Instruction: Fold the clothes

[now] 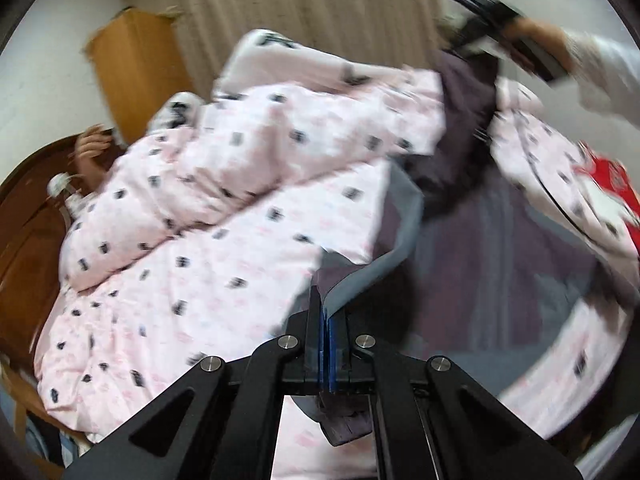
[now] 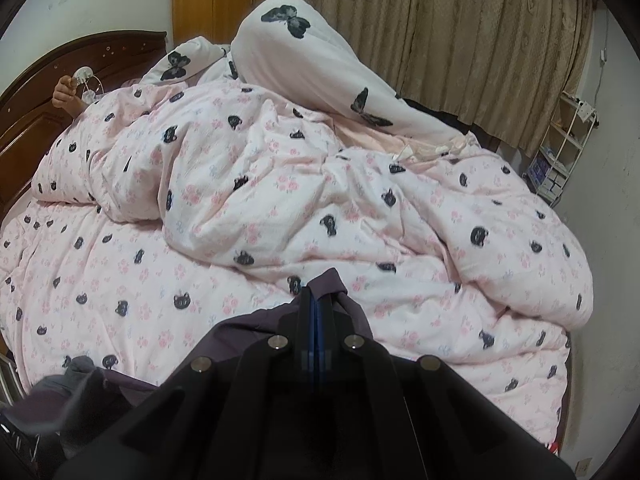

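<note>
Purple garment (image 1: 460,128) — pinched by both clamped hand-held grippers, left (image 1: 329,320) and right (image 2: 315,312) — over bed (image 2: 140,280).

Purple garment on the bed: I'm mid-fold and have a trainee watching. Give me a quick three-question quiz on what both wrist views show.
1. True or false: the left gripper is shut on the purple garment.
2. What is the right gripper clamped on? A) the pink quilt B) the purple garment C) the curtain
3. Fill in: the large white pillow behind the pink quilt is printed with dark ____.

Key: 1 true, an edge of the cloth sits between its closed pads. 2 B. 3 butterflies.
</note>
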The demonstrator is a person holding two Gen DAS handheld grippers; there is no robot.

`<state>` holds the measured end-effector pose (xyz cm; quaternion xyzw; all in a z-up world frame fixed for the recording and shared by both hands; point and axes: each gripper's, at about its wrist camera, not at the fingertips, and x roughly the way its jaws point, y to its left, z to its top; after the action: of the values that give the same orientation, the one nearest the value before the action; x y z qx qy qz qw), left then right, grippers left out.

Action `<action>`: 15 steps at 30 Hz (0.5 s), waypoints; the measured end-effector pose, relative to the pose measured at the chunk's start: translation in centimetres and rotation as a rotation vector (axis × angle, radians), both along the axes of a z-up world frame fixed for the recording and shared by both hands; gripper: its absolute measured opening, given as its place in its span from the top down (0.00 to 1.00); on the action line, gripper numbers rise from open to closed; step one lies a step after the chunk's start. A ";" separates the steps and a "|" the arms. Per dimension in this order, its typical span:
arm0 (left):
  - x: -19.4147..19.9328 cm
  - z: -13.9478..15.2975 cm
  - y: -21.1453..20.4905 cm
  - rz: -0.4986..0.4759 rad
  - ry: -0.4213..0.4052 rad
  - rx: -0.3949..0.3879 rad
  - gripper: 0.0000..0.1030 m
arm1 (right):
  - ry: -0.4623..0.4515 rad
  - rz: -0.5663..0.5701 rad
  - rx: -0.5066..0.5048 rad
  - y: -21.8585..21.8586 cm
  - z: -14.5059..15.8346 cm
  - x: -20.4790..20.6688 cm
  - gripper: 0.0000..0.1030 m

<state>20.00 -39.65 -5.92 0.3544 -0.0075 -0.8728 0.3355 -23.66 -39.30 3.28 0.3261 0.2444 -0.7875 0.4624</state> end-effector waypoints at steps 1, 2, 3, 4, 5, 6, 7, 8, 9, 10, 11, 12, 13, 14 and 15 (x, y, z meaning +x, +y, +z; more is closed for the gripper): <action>0.0 0.3 -1.0 0.027 0.004 -0.013 0.99 | 0.004 0.001 -0.001 -0.6 0.2 -0.1 0.99; 0.1 0.7 -2.1 0.057 0.012 -0.025 0.99 | 0.007 0.001 -0.004 -1.2 0.4 -0.3 0.99; 0.2 1.0 -3.3 0.086 0.018 -0.036 0.99 | 0.011 0.002 -0.006 -1.8 0.6 -0.4 0.99; 0.2 1.2 -4.3 0.111 0.022 -0.039 0.99 | 0.012 0.001 -0.007 -2.5 0.8 -0.5 0.99; 0.3 1.3 -5.4 0.138 0.025 -0.043 0.99 | 0.012 -0.001 -0.008 -3.3 0.8 -0.7 0.99; 0.2 1.3 -6.9 0.171 0.023 -0.044 0.99 | 0.012 -0.003 -0.009 -4.1 0.9 -0.9 0.99; 0.2 1.0 -8.0 0.194 0.017 -0.049 0.99 | 0.013 -0.006 -0.010 -4.9 1.0 -1.0 0.99; 0.2 0.6 -9.0 0.217 0.010 -0.053 0.99 | 0.013 -0.007 -0.011 -5.8 0.9 -1.2 0.99; 0.3 0.3 -10.1 0.241 0.004 -0.058 0.99 | 0.012 -0.007 -0.012 -6.6 0.8 -1.3 0.99; 0.3 0.0 -11.2 0.264 -0.004 -0.061 0.99 | 0.010 -0.007 -0.010 -7.4 0.6 -1.4 0.99; 0.3 -0.6 -12.3 0.290 -0.019 -0.057 0.99 | 0.005 -0.009 -0.004 -8.4 0.2 -1.5 0.99; 0.2 -1.3 -13.6 0.316 -0.038 -0.047 0.99 | -0.002 -0.010 0.003 -9.3 -0.2 -1.6 0.99; 0.1 -2.0 -14.6 0.331 -0.053 -0.034 0.99 | -0.013 -0.011 0.009 -10.1 -0.8 -1.7 0.99; 0.0 -3.0 -15.8 0.348 -0.072 -0.017 0.99 | -0.026 -0.012 0.018 -11.2 -1.5 -1.8 0.99; 0.0 -3.7 -16.5 0.364 -0.084 -0.009 0.98 | -0.036 -0.014 0.027 -12.1 -2.3 -1.8 0.99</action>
<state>19.99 -56.14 -9.57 0.3846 0.0386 -0.7820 0.4889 -25.46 -51.42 0.96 0.3484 0.2443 -0.7812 0.4568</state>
